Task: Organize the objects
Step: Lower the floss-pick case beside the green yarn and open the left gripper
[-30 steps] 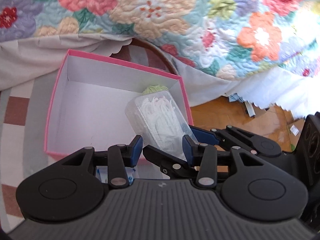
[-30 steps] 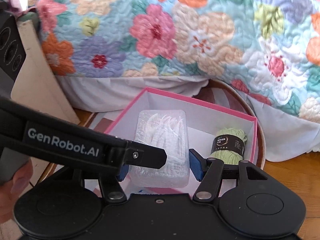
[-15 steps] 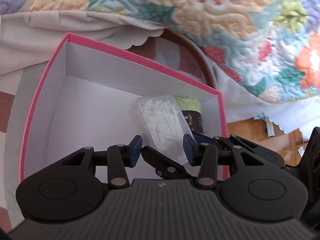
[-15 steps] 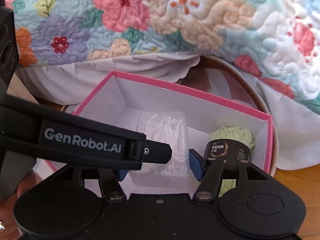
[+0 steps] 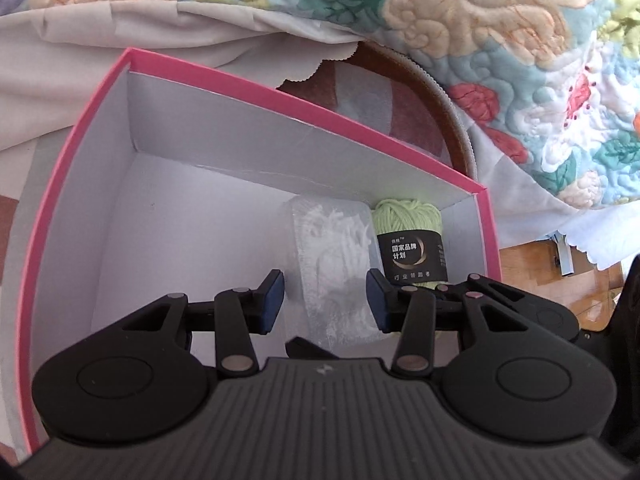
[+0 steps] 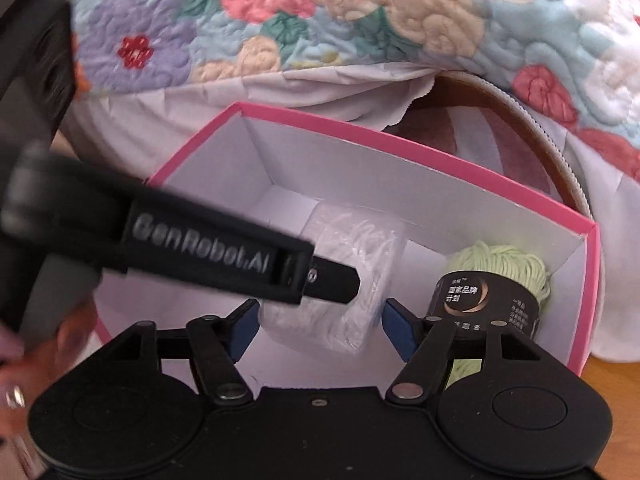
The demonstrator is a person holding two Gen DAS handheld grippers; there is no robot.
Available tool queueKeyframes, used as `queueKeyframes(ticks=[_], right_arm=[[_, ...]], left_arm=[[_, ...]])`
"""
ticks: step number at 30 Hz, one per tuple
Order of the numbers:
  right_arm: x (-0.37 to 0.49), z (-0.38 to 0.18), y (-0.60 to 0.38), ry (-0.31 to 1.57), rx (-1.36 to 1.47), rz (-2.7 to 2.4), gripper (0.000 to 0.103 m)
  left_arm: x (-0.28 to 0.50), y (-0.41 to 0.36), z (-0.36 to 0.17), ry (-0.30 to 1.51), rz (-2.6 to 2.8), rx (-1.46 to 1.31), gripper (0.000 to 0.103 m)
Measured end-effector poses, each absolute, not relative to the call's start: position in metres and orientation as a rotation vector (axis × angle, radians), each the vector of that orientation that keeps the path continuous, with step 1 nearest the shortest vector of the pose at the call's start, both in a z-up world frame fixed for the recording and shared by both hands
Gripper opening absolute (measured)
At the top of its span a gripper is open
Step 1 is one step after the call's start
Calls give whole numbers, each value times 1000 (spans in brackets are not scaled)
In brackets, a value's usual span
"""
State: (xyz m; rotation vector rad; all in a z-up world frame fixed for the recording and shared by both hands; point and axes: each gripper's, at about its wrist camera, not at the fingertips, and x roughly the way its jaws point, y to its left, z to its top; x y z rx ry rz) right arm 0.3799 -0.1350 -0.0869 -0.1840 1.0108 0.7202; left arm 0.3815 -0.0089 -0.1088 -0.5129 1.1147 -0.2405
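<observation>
A pink box (image 5: 240, 128) with white walls (image 6: 400, 184) sits below both grippers. In it stands a ball of green yarn (image 5: 408, 216) with a black label (image 6: 504, 260). Beside it lies a clear case of white floss picks (image 5: 332, 248), low on the box floor (image 6: 360, 232). My left gripper (image 5: 326, 302) is shut on the case, and one of its fingers (image 6: 332, 280) crosses the case's top. My right gripper (image 6: 320, 328) straddles the case from the other side. Its jaws are opening, and the blue pads stand just off the case's sides.
A floral quilt (image 5: 460, 20) and a white sheet (image 6: 320, 92) hang over the far side of the box. A round brown striped mat (image 5: 400, 92) lies behind it. Wooden floor (image 5: 532, 280) shows at the right. A person's hand (image 6: 12, 360) holds the left gripper.
Both grippers have sunk into the box with the case, which now lies low beside the yarn. The right gripper's jaws have widened off the case. The left gripper's have kept their gap.
</observation>
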Motion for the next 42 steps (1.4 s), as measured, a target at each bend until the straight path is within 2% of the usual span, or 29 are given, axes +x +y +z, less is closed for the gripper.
queueKeyframes(ticks=[13, 14, 16, 18, 25, 31, 38, 41, 42], right_arm=[[379, -97, -139, 1035, -211, 803, 70], [375, -96, -136, 1017, -256, 796, 68], [374, -97, -131, 1009, -286, 772, 56], [379, -99, -135, 1032, -249, 767, 50], [375, -102, -133, 1044, -312, 693, 44], [379, -101, -133, 1088, -259, 594, 35], [386, -102, -142, 1094, -198, 515, 27], [380, -98, -148, 1082, -171, 524, 25], [377, -95, -152, 1077, -144, 541, 25]], left_arm=[[397, -14, -126, 1150, -230, -459, 42], [398, -13, -127, 1154, -231, -467, 42], [399, -13, -130, 1160, -220, -459, 42], [399, -13, -134, 1168, -217, -456, 42], [407, -19, -137, 1179, -206, -451, 39], [409, -27, -134, 1174, -157, -428, 33], [409, -26, -135, 1176, -150, -461, 32], [410, -27, -139, 1187, -154, -454, 22], [411, -28, -142, 1195, -164, -464, 22]])
